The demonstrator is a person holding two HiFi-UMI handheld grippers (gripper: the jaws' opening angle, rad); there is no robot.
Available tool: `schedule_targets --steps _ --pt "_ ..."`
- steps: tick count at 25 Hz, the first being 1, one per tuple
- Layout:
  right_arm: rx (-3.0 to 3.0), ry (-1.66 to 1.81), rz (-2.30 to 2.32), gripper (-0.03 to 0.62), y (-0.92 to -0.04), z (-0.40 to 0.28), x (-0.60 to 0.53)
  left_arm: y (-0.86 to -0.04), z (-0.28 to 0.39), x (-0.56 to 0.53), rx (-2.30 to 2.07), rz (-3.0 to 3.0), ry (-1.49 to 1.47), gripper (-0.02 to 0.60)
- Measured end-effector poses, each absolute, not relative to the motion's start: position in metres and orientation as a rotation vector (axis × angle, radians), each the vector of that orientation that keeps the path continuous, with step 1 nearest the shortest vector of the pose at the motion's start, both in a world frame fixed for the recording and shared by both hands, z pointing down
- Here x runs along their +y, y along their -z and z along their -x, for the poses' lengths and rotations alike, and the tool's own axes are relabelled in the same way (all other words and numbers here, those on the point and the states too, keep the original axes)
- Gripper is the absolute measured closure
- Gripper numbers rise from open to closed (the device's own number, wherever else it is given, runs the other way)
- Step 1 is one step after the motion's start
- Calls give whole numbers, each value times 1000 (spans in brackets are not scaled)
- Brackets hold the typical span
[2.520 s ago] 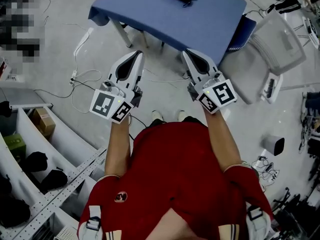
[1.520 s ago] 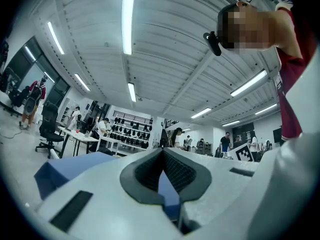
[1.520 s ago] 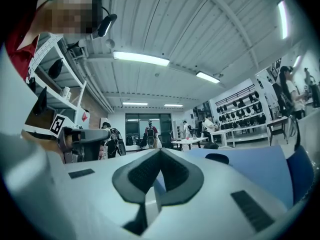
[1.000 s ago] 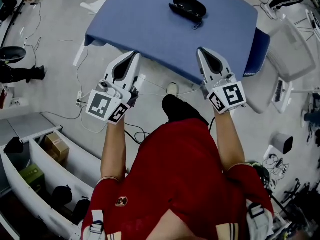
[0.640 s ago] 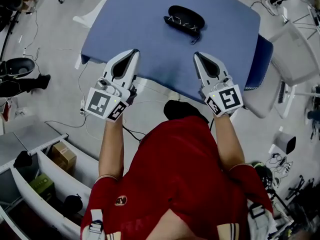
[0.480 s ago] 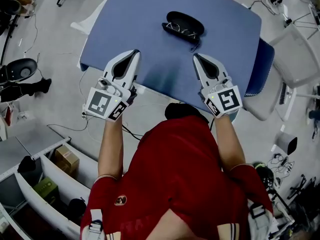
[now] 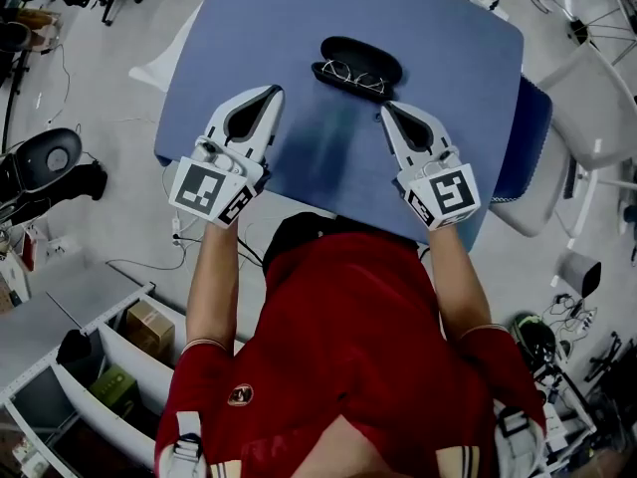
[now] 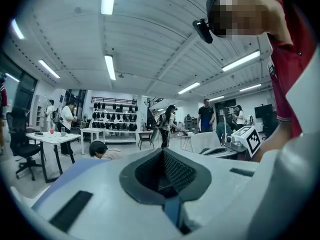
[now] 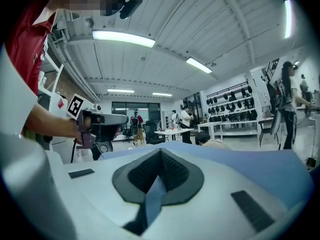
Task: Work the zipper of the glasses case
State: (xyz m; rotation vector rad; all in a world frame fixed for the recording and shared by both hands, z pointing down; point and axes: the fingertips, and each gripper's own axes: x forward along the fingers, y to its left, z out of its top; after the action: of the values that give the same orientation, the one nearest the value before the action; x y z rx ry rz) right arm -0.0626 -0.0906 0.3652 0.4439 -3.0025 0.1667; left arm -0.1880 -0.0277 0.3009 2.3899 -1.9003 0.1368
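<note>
A black glasses case point(image 7: 356, 65) lies open on the blue table point(image 7: 249, 28), with a pair of glasses inside it. The head view shows my left gripper point(image 7: 274, 93) over the table's near part, left of the case and a little nearer. My right gripper point(image 7: 386, 108) hovers just short of the case's right end. Both have their jaws together and hold nothing. In the left gripper view the left gripper point(image 8: 162, 151) points level across the room. So does the right gripper point(image 9: 160, 150) in its own view. Neither gripper view shows the case.
A white chair point(image 7: 587, 98) and a blue seat point(image 7: 532, 137) stand right of the table. A black chair base point(image 7: 50, 162) and white shelving point(image 7: 100, 366) stand at the left. Cables lie on the floor. Several people stand among white tables point(image 8: 50, 136) in the room beyond.
The person has stepped up to the table. Both grippers have come forward from its near edge to over the top, closer to the case. Their jaws stayed together.
</note>
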Motion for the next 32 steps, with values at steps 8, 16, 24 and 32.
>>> schedule_targets --steps 8,16,24,32 --pt "-2962 -140 -494 599 -365 78 -101 -312 200 -74 -1782 -2472 -255 574" --pt "-2879 -103 -626 599 -371 92 -113 -332 208 -108 -1602 -2576 -354 574" --pt "-2798 -45 -687 599 -378 105 -117 -350 205 -142 -1389 -2698 -524 572" --pt "-2717 24 -684 599 -389 109 -116 -379 190 -175 -1166 -2784 -745 562"
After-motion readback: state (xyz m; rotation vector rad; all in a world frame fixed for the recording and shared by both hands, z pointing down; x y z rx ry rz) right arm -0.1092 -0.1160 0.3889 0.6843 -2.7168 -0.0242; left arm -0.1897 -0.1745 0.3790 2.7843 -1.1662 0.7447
